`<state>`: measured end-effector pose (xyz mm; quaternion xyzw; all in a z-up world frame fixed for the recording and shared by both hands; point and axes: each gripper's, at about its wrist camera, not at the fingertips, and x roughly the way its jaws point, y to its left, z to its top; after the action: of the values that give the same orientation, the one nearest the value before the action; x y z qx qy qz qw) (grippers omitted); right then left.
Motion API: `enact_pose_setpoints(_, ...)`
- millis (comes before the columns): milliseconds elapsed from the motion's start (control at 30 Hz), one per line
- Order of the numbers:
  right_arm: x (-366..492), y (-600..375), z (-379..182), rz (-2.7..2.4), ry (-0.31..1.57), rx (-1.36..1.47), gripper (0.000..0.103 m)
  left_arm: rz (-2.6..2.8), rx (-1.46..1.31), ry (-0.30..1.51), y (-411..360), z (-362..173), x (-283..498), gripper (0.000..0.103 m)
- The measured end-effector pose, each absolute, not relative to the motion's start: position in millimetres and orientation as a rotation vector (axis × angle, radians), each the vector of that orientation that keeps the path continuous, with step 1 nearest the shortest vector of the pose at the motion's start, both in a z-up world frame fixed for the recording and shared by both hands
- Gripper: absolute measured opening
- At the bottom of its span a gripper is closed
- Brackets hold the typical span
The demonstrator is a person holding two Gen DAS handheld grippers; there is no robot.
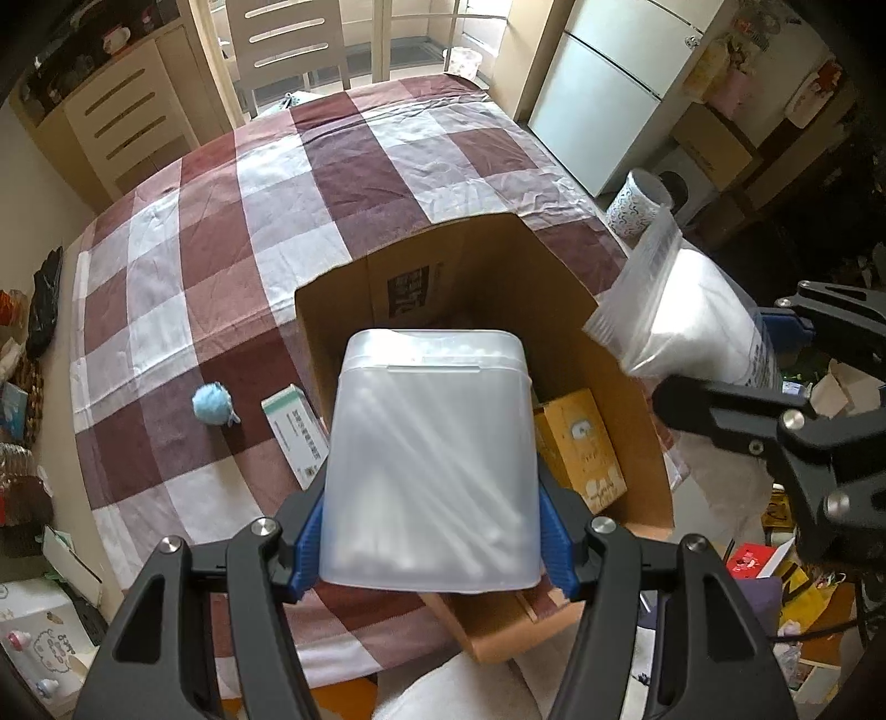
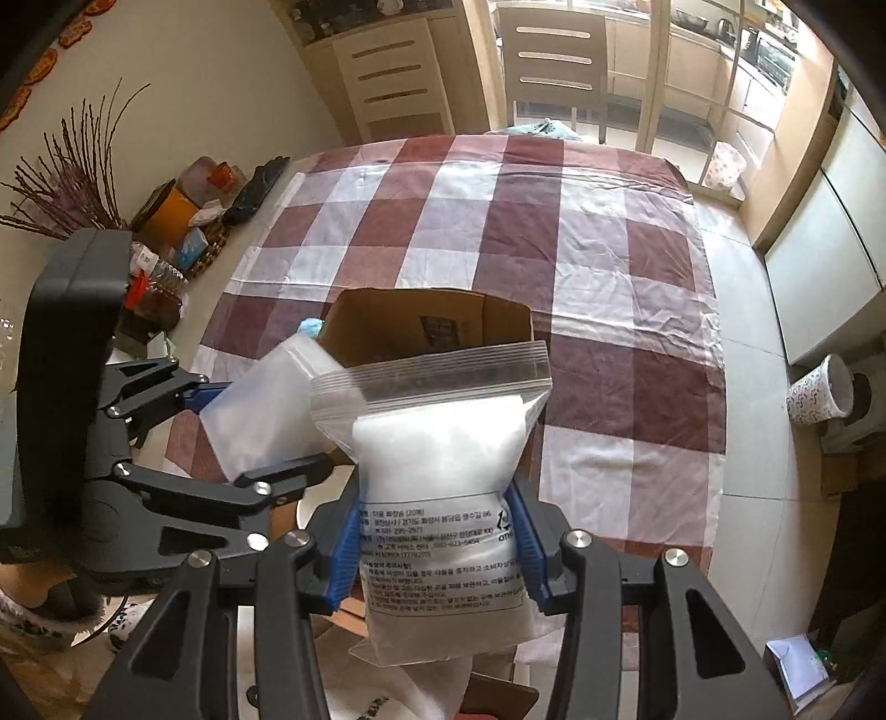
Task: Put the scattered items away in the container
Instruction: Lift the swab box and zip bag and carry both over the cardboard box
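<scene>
The left gripper [image 1: 432, 554] is nearest in the left wrist view, its blue-padded fingers [image 1: 307, 545] clamped on the two sides of a translucent plastic cotton swab box [image 1: 432, 465]. White swab sticks show through its walls, and its lid faces away. The swab box hangs over the near part of an open cardboard box [image 1: 554, 266], which sits on a counter [image 1: 221, 249] covered with a maroon and white checked cloth. Inside the cardboard box, to the right of the swab box, lies a small yellow carton [image 1: 581, 443].

On the cloth just left of the cardboard box lies a white and green medicine carton [image 1: 293, 432], and a little further left a light blue pom-pom [image 1: 210, 407].

In the right wrist view, the right gripper [image 2: 437, 548] has its fingers [image 2: 346, 554] pressed on the lower part of a clear zip bag of white cotton pads [image 2: 443, 459] with a printed label. The bag stands upright, zip strip at the far end, near the cardboard box's right wall.

Beyond the far edge of the counter stands a wooden chair [image 1: 288, 44], with a white refrigerator [image 1: 609, 94] to the far right.
</scene>
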<state>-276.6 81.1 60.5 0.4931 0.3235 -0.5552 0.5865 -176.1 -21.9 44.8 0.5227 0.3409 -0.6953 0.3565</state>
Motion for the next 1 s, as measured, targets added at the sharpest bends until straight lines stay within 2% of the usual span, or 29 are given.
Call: enact_pose_setpoints(1000,-275.0,37.4,30.4,-1.234,0.785,1.212,0.048,-1.793,1.421,0.942,-47.1,21.4,-187.2,0.064)
